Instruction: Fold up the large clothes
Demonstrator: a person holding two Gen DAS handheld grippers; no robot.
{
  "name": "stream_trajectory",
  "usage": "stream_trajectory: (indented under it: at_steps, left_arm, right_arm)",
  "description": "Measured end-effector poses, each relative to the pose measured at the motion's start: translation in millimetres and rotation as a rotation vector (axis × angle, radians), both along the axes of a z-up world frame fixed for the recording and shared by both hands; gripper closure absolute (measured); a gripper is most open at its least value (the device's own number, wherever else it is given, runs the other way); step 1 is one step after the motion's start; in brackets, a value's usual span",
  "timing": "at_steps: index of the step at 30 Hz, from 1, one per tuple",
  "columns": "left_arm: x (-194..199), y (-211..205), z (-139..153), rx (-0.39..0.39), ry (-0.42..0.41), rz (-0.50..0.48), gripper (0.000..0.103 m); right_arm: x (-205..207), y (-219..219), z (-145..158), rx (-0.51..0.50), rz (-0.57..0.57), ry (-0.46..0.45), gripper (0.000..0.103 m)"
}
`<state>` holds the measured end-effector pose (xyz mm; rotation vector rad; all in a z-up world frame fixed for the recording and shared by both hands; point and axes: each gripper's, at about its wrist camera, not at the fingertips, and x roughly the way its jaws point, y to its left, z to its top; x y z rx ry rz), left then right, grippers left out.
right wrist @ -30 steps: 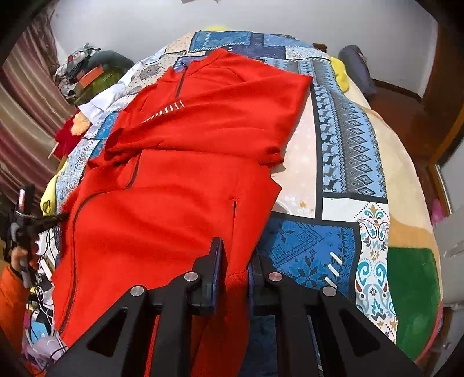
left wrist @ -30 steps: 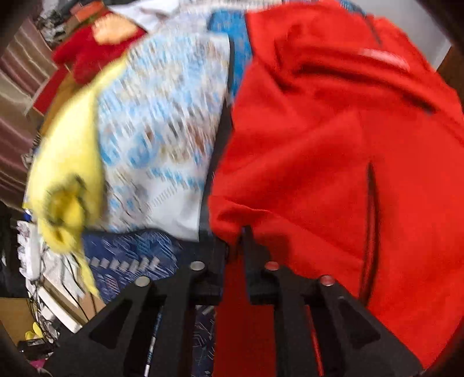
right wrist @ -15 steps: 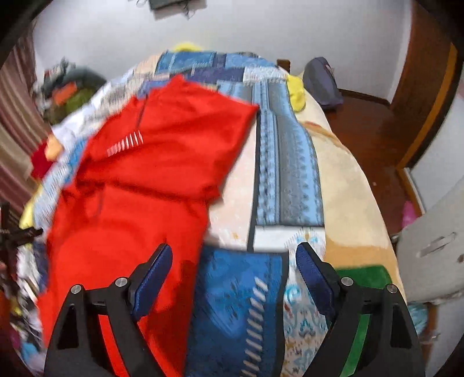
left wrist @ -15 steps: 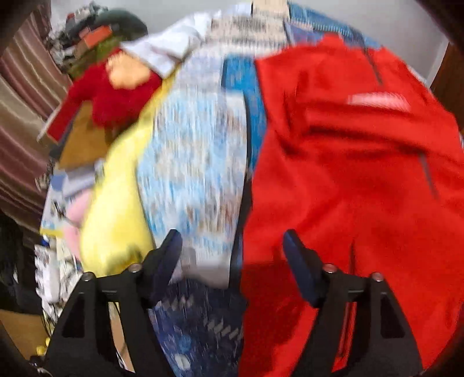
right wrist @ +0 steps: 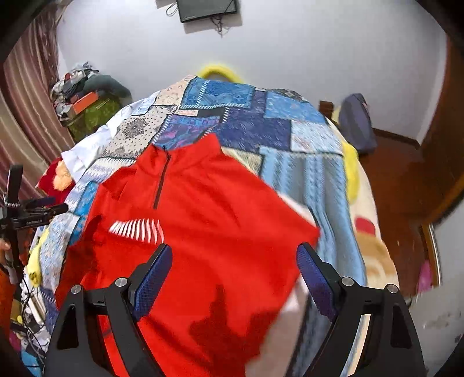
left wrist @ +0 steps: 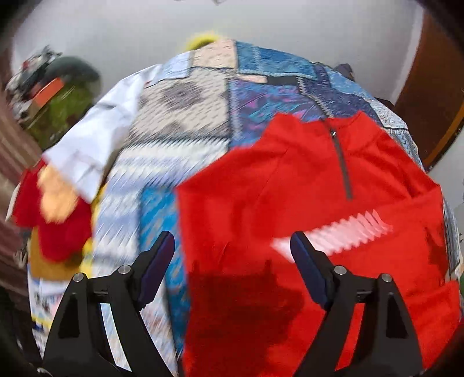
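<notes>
Both pairs of jaws stand wide apart with nothing between their pads. On the left gripper (left wrist: 232, 258) the jaws are opening further above the left edge of the red jacket (left wrist: 304, 208). That jacket lies flat on a patchwork quilt (left wrist: 203, 116) covering a bed, collar toward the far wall, its short dark zip (left wrist: 342, 165) running down from the neck and a white striped mark (left wrist: 342, 229) on the chest.

Only the left wrist view shows the quilt's left side closely: a white cloth (left wrist: 95, 139), a red and orange soft thing (left wrist: 55, 208), perhaps a toy, though blur makes it hard to tell, and beyond them a green heap (left wrist: 66, 107) with an orange box (left wrist: 47, 90) on top.

From the right wrist view, the right gripper (right wrist: 235, 266) hangs over the jacket's lower right part. Only this view shows a dark screen (right wrist: 207, 10) on the wall, a grey bag (right wrist: 356, 124) by the bed's far right corner, the brown wooden floor (right wrist: 400, 174), and, at the far left edge, a hand (right wrist: 4, 246) on the other gripper's handle.
</notes>
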<state>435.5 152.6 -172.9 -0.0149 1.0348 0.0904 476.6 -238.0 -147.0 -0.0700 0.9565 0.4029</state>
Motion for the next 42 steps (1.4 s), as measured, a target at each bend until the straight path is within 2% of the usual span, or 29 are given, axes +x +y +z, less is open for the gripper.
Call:
stream_trajectory:
  at_steps: [3,6,10,14,16,18,20,21,23,24,25,30,35,38,42]
  left_arm:
    - [49.0,-12.0,-14.1,-0.046,0.024,-0.063,0.021]
    - [91.9,-16.6,-31.6,-0.072,0.027,-0.082,0.021]
    - [140.1,-25.8,-48.7,-0.036,0.056,-0.084,0.021]
    - [171.3,-29.9,-64.0,-0.087,0.028,-0.091,0.021]
    - [180.8,-32.5,-73.5,-0.116,0.032,-0.097,0.021]
    - [183.4,-37.3,-81.7,-0.140,0.016,-0.094,0.022]
    - [180.8,-38.5,-82.1,-0.151,-0.013,-0.085,0.030]
    - [177.7,-39.1,-81.1,-0.157,-0.028,-0.085,0.041]
    - [173.5,-41.8,-77.5,-0.120,-0.035,-0.085,0.076]
    - [171.3,-43.2,-75.6,-0.103,-0.029,-0.092,0.084]
    - [168.3,-45.1,-72.3,-0.083,-0.023,-0.100,0.090]
    - [130.9,-54.1,-25.4,-0.031,-0.091,-0.132,0.092]
    - [74.8,-59.1,12.3,-0.046,-0.138,-0.151,0.092]
    - [37.6,-66.8,19.4,-0.028,-0.150,-0.176,0.092]
    - [-11.8,-74.8,15.7,-0.073,-0.124,-0.182,0.091]
  right_arm:
    - [43.0,24.6,-15.7,0.003,0.016,0.032,0.017]
    - [80.5,49.4,-32.2,-0.030,0.041,0.036,0.017]
    - [128.8,82.3,-56.0,-0.058,0.078,0.061,0.017]
    - [164.6,101.7,-77.9,0.004,0.071,0.102,0.017]
    - [174.9,106.5,-83.1,0.077,0.064,0.112,0.023]
    - [183.2,111.2,-89.4,0.143,0.064,0.146,0.037]
    - [187.6,118.3,-94.4,0.149,0.055,0.147,0.046]
    - [187.8,122.2,-94.8,0.129,0.055,0.137,0.057]
    - [185.0,126.3,-93.0,0.118,0.073,0.125,0.070]
    - [181.7,126.9,-90.6,0.139,0.087,0.130,0.081]
    - [179.1,125.8,-88.4,0.155,0.087,0.137,0.084]
    - [145.6,120.3,-56.2,0.180,0.116,0.087,0.088]
    - [89.8,112.7,-13.5,0.184,0.171,0.015,0.089]
    - [45.2,104.1,1.9,0.180,0.197,-0.002,0.089]
    - [-9.1,96.1,4.2,0.149,0.216,-0.007,0.089]
